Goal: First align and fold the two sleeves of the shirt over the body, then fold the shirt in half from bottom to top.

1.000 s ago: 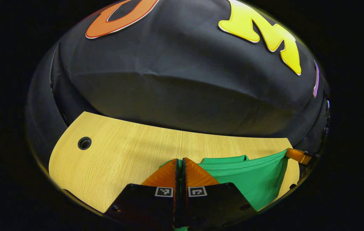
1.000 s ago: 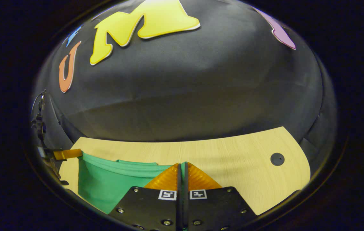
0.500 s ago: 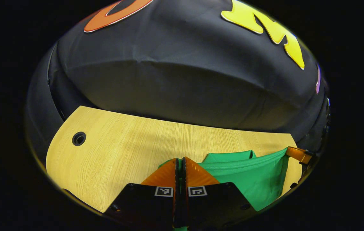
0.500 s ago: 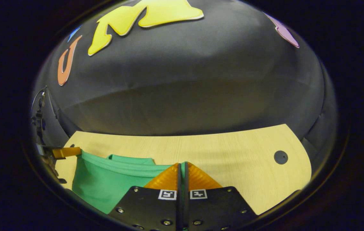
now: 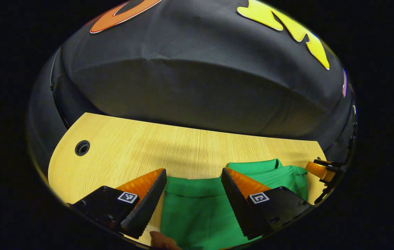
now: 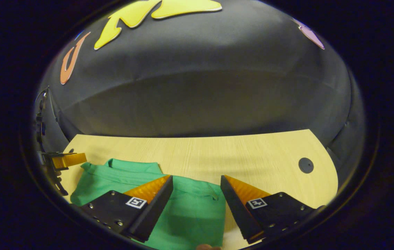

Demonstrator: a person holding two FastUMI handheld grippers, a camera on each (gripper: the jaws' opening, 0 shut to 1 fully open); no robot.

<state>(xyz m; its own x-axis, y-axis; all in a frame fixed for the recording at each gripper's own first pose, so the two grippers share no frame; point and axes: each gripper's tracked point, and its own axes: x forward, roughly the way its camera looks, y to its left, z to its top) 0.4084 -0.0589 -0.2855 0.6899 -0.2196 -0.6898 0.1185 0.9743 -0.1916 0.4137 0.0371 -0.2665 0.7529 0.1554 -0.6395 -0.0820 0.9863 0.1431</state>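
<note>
The green shirt (image 5: 197,208) lies folded flat on the wooden table (image 5: 131,149), its folded edge just ahead of my fingers. My left gripper (image 5: 192,173) stands open over the shirt's left part, holding nothing. In the right gripper view the same shirt (image 6: 190,211) spreads under my right gripper (image 6: 197,180), which is open and empty too. The right gripper (image 5: 318,170) also shows at the far right edge of the left gripper view. The left gripper (image 6: 66,160) shows at the far left of the right gripper view. A fingertip (image 5: 160,240) of the hand peeks in at the bottom.
A round cable hole (image 5: 82,148) sits near the table's left end, and another hole (image 6: 306,165) near its right end. The black cloth wall rises behind the table's far edge. Bare wood stretches beyond the shirt.
Both grippers were shut on the shirt's edge, which hung taut between them. Now both have opened and the shirt lies dropped flat on the table.
</note>
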